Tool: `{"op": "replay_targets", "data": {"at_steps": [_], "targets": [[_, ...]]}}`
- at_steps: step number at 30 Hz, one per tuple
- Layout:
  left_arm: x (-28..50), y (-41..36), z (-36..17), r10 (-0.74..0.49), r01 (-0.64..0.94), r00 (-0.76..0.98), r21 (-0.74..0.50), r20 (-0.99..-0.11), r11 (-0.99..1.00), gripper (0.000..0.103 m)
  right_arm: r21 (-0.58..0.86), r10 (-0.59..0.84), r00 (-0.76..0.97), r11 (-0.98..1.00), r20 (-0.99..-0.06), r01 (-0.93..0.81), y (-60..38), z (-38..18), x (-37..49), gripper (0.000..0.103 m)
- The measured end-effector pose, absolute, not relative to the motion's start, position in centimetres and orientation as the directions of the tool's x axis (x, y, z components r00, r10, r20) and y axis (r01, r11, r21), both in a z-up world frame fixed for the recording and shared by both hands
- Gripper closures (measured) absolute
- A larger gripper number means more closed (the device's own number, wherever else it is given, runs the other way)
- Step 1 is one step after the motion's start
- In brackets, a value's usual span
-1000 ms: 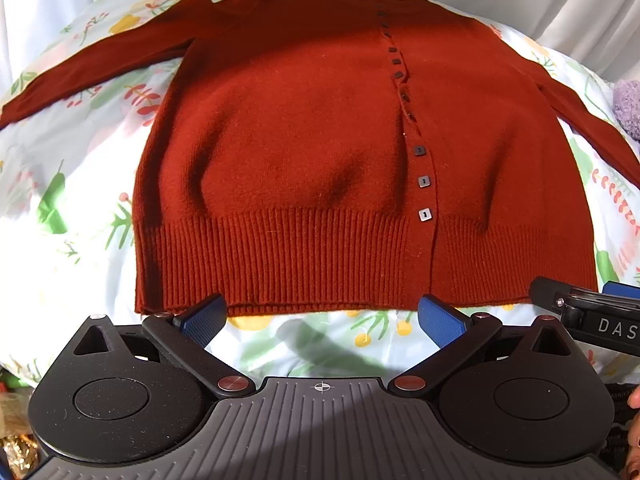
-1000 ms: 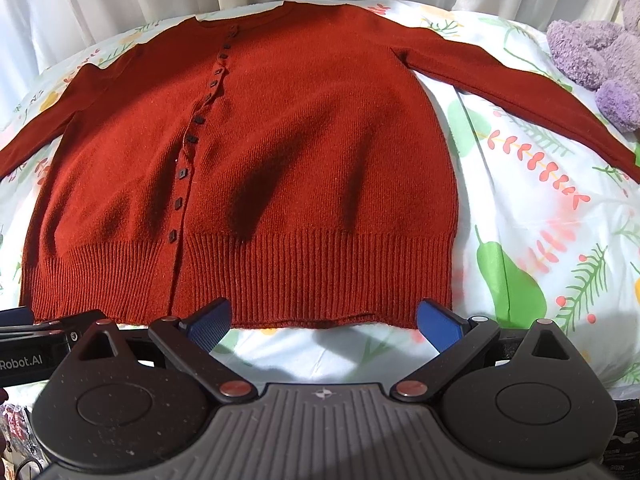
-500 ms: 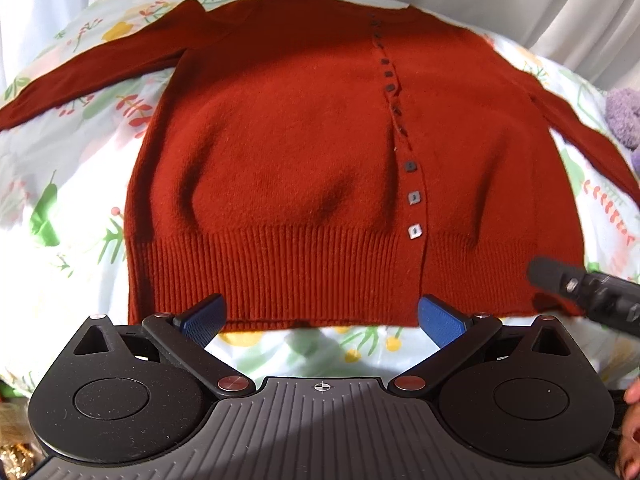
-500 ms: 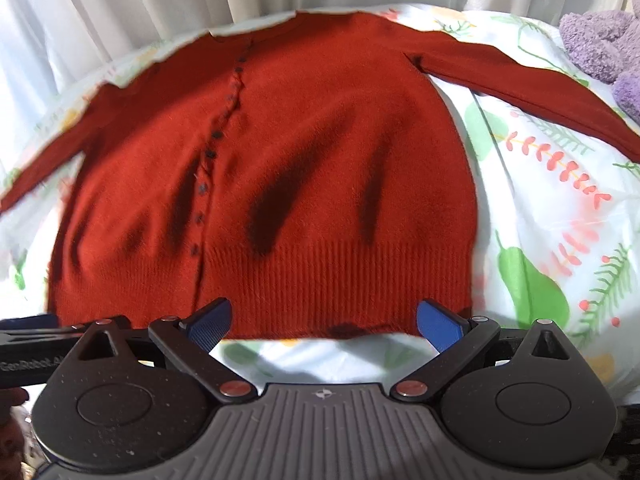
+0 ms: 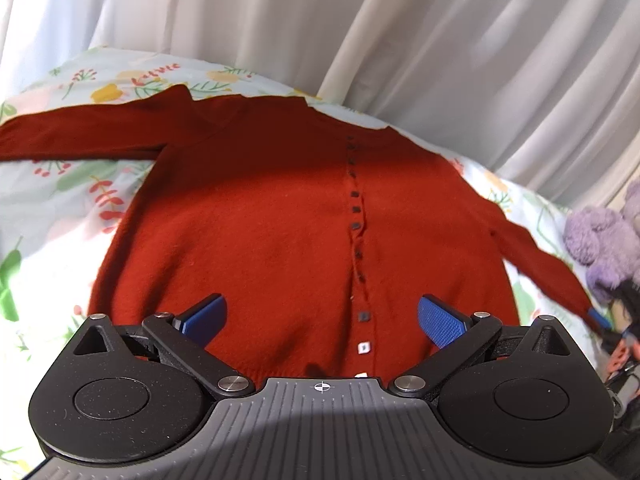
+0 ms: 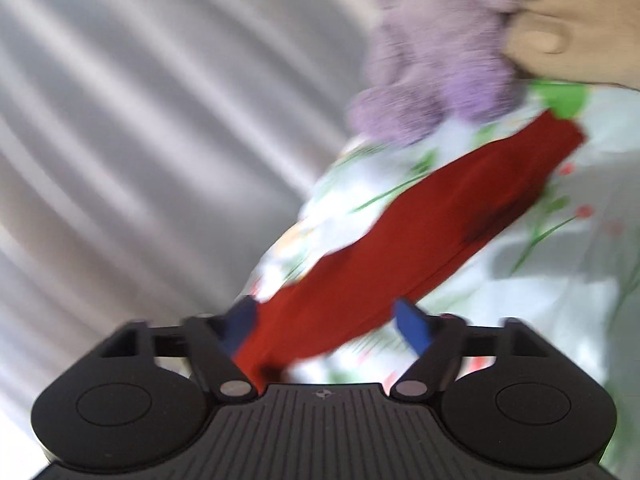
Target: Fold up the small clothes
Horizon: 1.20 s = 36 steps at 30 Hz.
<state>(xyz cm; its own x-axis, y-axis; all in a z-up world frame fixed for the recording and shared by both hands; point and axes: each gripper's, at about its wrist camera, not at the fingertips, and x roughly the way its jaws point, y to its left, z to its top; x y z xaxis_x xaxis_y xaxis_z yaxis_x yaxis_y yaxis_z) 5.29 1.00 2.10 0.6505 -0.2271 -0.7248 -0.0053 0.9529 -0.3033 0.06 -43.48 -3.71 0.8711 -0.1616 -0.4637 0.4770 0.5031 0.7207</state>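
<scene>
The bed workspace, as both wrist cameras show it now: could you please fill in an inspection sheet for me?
Surface: floral bedsheet, lightly rumpled.
Job's things: red cardigan lying flat, buttoned, sleeves spread; right sleeve runs toward the toy.
Clutter: purple plush toy beside the right sleeve.
Grippers: left gripper open over the hem; right gripper open, sleeve between its fingers, view blurred.
Cables: nothing seen.
Surroundings: white curtain behind the bed.
</scene>
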Motion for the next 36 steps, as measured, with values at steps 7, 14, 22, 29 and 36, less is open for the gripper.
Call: {"op": "replay_targets", "data": {"at_steps": [7,14,22,29,36], "targets": [[6.9,-0.4,0.7,-0.224,-0.031,0.606,-0.304,-0.763,0.952,0.000,0.721,-0.339,0.754,0.244,-0.563,0.649,-51.9,-8.2,-2.2,0.061],[7.8,-1.3,0.2,-0.245,-0.023,0.596,-0.321,-0.765,0.947,0.000,0.752,-0.308,0.755,0.157,-0.579,0.640,-54.9,-10.4,-1.2,0.094],[10.2,-0.1,0.9,-0.337,-0.002,0.663,-0.452,-0.668,0.892,0.000,0.657,-0.279,0.852,0.545,-0.444,0.521,-49.1,-4.0,2.3,0.096],[16.4,0.3,-0.3,-0.508,0.119,0.655,-0.587,-0.560,0.801,0.001,0.518,0.316,0.899,0.846,-0.303,-0.123,-31.6,1.2,8.5,0.093],[21.1,1.9,-5.1,-0.579,0.055,0.541,-0.661,-0.610,0.748,0.018,0.517,0.375,0.780,0.853,-0.501,-0.079,-25.3,-3.3,9.9,0.070]]}}
